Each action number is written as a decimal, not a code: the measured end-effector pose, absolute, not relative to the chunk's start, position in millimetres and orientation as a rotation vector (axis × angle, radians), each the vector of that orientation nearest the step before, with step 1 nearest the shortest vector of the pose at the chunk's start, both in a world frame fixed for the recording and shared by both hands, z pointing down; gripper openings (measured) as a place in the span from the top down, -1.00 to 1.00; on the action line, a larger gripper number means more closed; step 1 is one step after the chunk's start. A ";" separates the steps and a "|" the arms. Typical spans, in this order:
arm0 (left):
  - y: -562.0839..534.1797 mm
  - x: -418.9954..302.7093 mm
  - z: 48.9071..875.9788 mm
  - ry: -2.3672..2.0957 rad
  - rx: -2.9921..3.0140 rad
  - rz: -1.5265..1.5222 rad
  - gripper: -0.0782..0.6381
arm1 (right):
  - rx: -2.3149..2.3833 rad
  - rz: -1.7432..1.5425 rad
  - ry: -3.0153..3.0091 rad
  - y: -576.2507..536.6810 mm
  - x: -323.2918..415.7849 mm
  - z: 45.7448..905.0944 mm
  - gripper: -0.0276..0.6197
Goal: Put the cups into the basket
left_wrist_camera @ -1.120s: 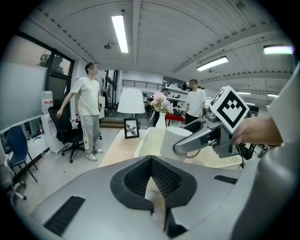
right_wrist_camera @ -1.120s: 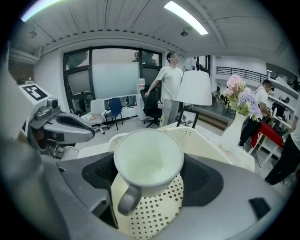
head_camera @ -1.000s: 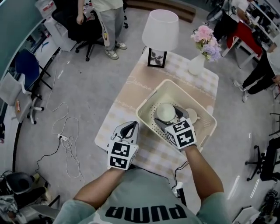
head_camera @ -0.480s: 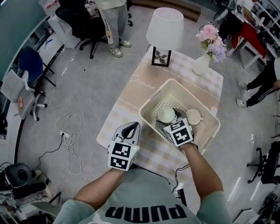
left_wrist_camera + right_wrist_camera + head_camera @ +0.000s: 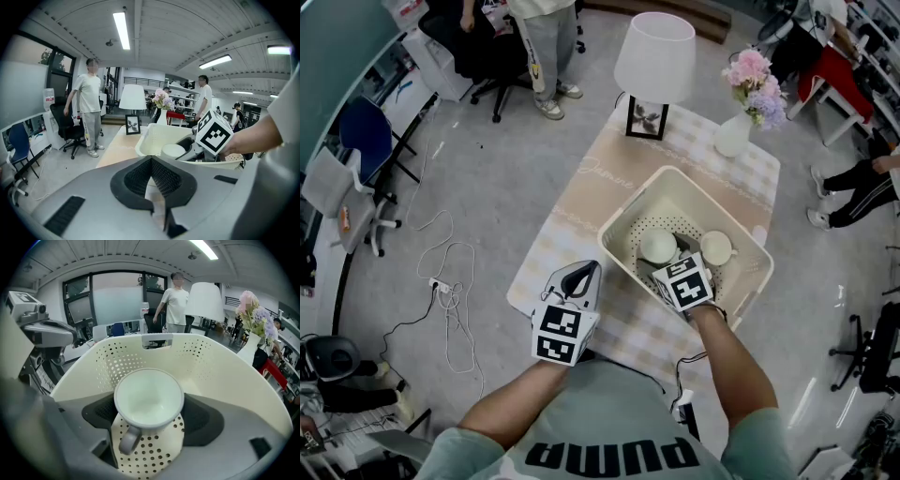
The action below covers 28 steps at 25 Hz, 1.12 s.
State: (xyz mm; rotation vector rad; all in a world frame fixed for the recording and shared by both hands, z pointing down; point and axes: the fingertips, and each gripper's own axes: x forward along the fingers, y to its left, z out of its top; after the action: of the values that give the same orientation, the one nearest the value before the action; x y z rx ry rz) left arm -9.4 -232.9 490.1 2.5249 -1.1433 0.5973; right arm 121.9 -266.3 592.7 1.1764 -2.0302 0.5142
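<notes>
A cream perforated basket (image 5: 623, 225) stands on the small table. My right gripper (image 5: 671, 253) reaches down inside it, shut on a white cup (image 5: 657, 246). In the right gripper view that cup (image 5: 148, 397) sits upright between the dark pads (image 5: 204, 420), its handle toward the camera, just above the holed basket floor (image 5: 150, 455). A second white cup (image 5: 715, 248) rests in the basket to the right of it. My left gripper (image 5: 579, 274) hovers over the table's near left part, outside the basket, shut with nothing in it (image 5: 152, 187).
On the table's far end stand a white lamp (image 5: 655, 58), a small picture frame (image 5: 646, 120) and a vase of flowers (image 5: 736, 131). Office chairs (image 5: 356, 159), floor cables (image 5: 450, 291) and standing people (image 5: 546, 42) surround the table.
My right gripper has sunk lower into the basket with the cup. The second cup, hidden behind the gripper before, now shows beside it. The left gripper has stayed put.
</notes>
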 end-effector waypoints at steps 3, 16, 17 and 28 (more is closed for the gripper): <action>-232.5 -10.7 492.5 -1.145 2.523 0.597 0.77 | 1.158 0.530 -2.021 -263.4 123.6 599.6 -0.29; -221.9 -5.9 489.9 -1.128 2.525 0.589 0.77 | 1.041 0.510 -1.996 -248.3 125.3 605.0 -0.29; -220.9 -5.8 489.7 -1.128 2.528 0.589 0.77 | 1.034 0.510 -1.996 -247.0 125.4 603.5 -0.29; -207.2 4.2 481.4 -1.119 2.542 0.555 0.77 | 1.095 0.420 -2.122 -224.9 125.3 532.3 -0.29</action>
State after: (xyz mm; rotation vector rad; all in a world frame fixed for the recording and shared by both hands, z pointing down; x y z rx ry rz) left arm 4.2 -207.2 481.4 2.5422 -1.1190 0.5549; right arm 125.3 -224.9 532.3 1.0949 -2.1225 0.4198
